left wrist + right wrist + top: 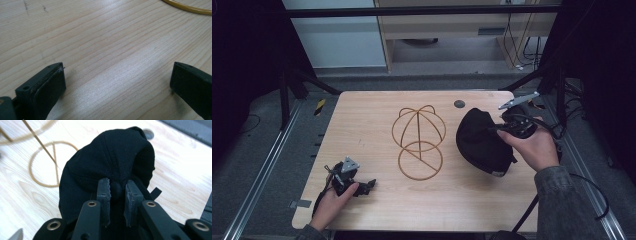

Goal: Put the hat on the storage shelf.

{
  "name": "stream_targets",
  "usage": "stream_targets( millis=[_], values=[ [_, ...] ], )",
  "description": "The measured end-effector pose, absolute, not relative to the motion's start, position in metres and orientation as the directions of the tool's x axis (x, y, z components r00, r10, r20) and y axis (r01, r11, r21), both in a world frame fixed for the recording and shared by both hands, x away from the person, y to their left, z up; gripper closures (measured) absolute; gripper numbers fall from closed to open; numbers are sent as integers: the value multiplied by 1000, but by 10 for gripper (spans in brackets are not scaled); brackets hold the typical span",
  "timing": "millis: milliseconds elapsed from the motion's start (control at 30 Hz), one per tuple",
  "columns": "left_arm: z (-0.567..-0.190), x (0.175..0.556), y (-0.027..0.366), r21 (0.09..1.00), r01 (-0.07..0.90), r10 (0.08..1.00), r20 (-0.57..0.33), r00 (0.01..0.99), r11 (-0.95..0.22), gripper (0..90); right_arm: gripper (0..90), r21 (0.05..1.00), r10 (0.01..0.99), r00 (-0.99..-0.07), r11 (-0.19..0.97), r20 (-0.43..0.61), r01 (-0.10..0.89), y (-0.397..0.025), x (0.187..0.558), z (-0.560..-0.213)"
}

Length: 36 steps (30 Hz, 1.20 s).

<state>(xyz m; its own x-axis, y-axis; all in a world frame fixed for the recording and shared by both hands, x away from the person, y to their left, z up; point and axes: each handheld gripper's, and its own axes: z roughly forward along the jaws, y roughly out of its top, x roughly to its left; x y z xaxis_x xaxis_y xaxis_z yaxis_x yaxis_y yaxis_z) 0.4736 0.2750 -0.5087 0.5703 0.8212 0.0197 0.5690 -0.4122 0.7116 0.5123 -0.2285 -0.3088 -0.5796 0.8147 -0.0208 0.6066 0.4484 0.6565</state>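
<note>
A pale wooden table (362,130) stands in front of the person, with a gold wire hat stand (419,142) near its middle: a domed wire cage on top, a flat wire ring at the base, nothing resting on it. Just to the right of the stand lies a black cap (479,140), crumpled on the tabletop and apart from the wire frame.

The right gripper (506,126) comes in over the cap from the table's right edge, held in the person's right hand (534,147). In the right gripper view its jaws are nearly closed and pinch a small fold of the cap's (112,162) black cloth between the ribbed pads (104,192); the cap bulges up beyond them, with its hollow side turned partly toward the camera and a short strap end showing at its right. Whether anything lies inside the hollow I cannot tell, it is all dark.

The left gripper (362,186) rests low at the near left part of the table, in the left hand (332,200), well apart from the stand. In the left gripper view its jaws stand wide apart over bare wood grain with nothing between them, and a curve of the stand's gold ring (190,8) crosses the upper right corner.

A small dark round disc (459,104) sits in the tabletop near the far edge, just beyond the cap.
</note>
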Motion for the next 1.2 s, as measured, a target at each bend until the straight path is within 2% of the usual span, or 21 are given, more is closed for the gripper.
stream_targets(
  millis=[333, 633, 1200],
  values=[
    [-509, 473, 275, 713, 566, 819, 20, 573, -413, 0, 776, 739, 796, -604, 426, -33, 522, -225, 491, -268],
    [-509, 473, 275, 713, 567, 819, 20, 573, -413, 0, 777, 776, 784, -619, 417, -43, 473, -217, 480, -239],
    [-508, 473, 275, 710, 568, 819, 20, 574, -415, 0, 778, 836, 765, -642, 381, -46, 395, -210, 464, -203]
  ],
)
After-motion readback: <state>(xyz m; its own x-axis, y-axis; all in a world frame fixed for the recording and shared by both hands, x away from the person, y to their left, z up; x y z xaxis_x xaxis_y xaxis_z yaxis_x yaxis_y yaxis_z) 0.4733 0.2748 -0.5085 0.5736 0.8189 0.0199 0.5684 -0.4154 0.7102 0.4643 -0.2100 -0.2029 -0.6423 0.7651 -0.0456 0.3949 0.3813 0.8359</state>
